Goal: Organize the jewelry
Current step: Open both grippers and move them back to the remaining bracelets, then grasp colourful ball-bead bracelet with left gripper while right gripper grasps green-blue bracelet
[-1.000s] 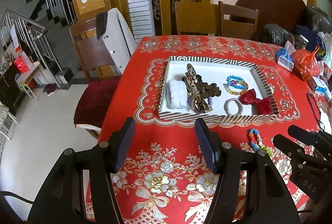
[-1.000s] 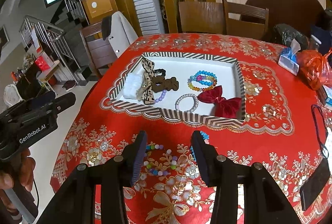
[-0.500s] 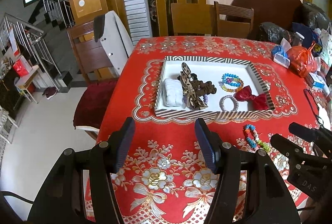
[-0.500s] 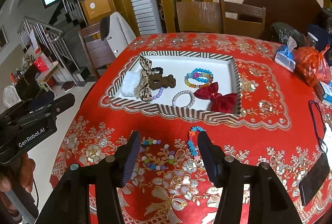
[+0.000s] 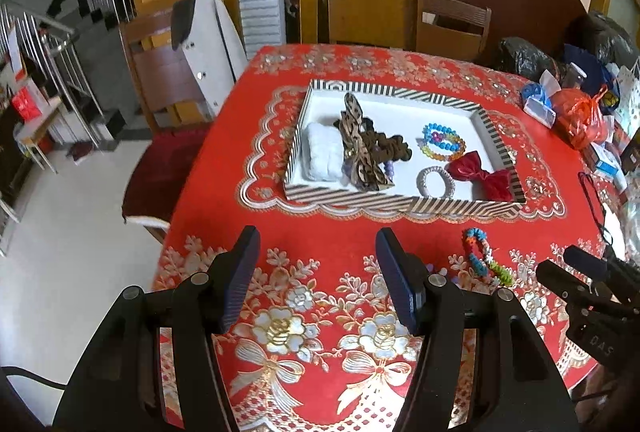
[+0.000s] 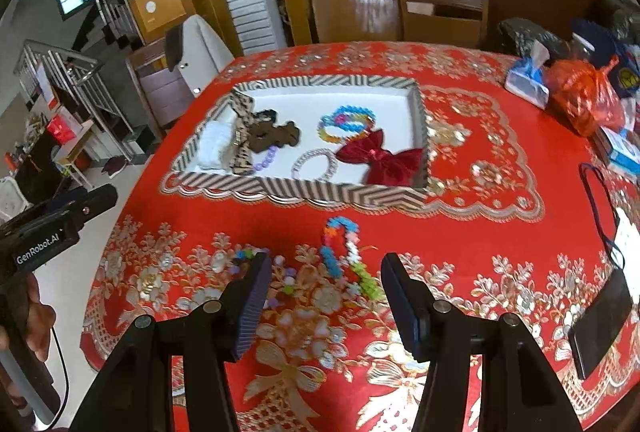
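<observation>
Two bead bracelets [image 6: 347, 256] lie on the tablecloth [image 6: 472, 232] outside the striped tray [image 6: 304, 192]; right gripper [image 6: 324, 296], jaws just widened and empty, needs lowering onto one, while left gripper [image 5: 316, 272] hovers open, empty.

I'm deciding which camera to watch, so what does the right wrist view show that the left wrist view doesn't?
Only the right wrist view shows the pastel round-bead bracelet on the red floral tablecloth, partly behind the open right gripper, and the flat black phone at the right edge.

Only the left wrist view shows the open, empty left gripper from behind.

Both show the striped-rim white tray holding the dark red velvet bow, and the multicoloured flower-bead bracelet lying outside it.
</observation>
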`<state>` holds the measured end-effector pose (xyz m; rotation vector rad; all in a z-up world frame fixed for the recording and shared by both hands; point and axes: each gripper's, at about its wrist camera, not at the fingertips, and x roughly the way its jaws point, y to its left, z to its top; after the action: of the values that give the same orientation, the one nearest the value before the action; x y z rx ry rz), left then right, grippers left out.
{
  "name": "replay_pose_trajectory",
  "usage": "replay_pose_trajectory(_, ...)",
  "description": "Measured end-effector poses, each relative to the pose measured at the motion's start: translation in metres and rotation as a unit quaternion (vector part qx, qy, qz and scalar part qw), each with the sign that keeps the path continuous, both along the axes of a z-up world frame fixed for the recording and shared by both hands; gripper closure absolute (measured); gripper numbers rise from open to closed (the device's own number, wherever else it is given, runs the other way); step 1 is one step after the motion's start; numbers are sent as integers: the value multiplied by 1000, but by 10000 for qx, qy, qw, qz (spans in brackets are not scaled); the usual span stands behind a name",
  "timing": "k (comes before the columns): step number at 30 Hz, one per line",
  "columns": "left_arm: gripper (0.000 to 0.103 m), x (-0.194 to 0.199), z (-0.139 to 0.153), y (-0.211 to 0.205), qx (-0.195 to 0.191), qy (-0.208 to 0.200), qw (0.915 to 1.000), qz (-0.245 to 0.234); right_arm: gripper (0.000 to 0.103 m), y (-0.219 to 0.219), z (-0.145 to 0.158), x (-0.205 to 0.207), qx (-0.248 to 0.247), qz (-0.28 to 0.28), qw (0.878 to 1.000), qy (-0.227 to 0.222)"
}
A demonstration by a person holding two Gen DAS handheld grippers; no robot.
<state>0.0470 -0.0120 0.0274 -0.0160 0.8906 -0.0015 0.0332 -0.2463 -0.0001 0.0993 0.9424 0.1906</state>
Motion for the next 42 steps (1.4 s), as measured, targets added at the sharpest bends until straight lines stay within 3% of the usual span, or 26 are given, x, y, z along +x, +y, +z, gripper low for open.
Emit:
replay_pose_trajectory(8, 43, 8, -22, -9, -118, 415, 9989, -203, 48, -13, -11, 4, -11, -144, 9997, 189)
replay_pose_trajectory(27, 43, 20, -45, -20, -148, 759, 9966, -302, 48, -14, -28, 20, 7, -38, 9990, 443)
replay_pose_trajectory(35, 43, 24, -68, -26, -448, 1217, 9900, -548, 48, -22, -48, 24, 96, 45, 9979, 633)
replay_pose_trajectory(42, 43, 31, -85, -48, -355, 1533, 9839, -845, 48, -22, -62, 45, 22, 196, 9975, 680)
